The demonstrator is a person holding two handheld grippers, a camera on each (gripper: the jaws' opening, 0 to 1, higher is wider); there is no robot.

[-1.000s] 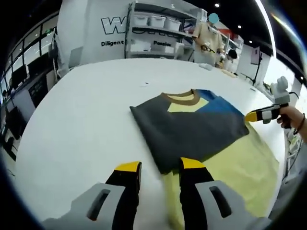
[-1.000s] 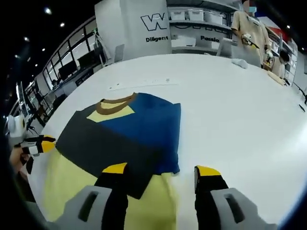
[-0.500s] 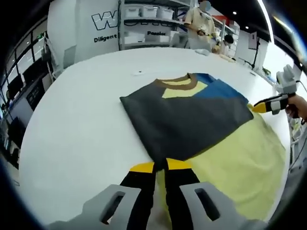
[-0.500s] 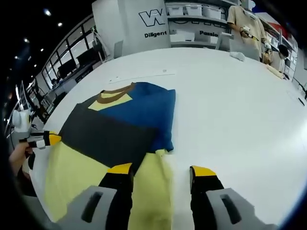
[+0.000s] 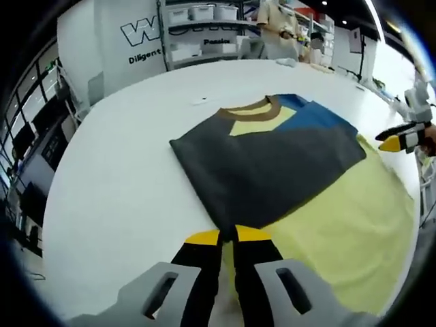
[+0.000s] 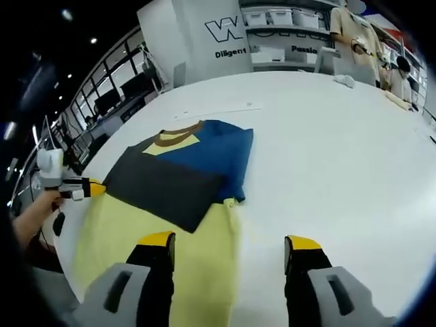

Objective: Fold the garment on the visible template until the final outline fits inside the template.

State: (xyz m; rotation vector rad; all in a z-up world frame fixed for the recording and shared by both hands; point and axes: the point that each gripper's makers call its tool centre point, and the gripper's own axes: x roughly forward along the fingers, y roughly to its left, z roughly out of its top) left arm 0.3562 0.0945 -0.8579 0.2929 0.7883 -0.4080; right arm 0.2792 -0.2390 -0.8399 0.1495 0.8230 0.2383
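My left gripper (image 5: 227, 236) is pinched shut on the garment (image 5: 272, 160) corner, right gripper (image 6: 231, 243) wide open and empty; a one-sided pull could skew the fold.

I see a broad white counter (image 5: 116, 184) running back toward a white wall panel (image 5: 129, 41) with dark lettering. Beside the panel stands a shelf rack (image 5: 204, 30) holding pale storage bins (image 6: 272, 17). A person in a beige top (image 6: 357, 34) stands by the counter's far edge. A small white strip (image 6: 218, 109) lies flat on the counter. Dark windows (image 6: 119, 92) line the far side.
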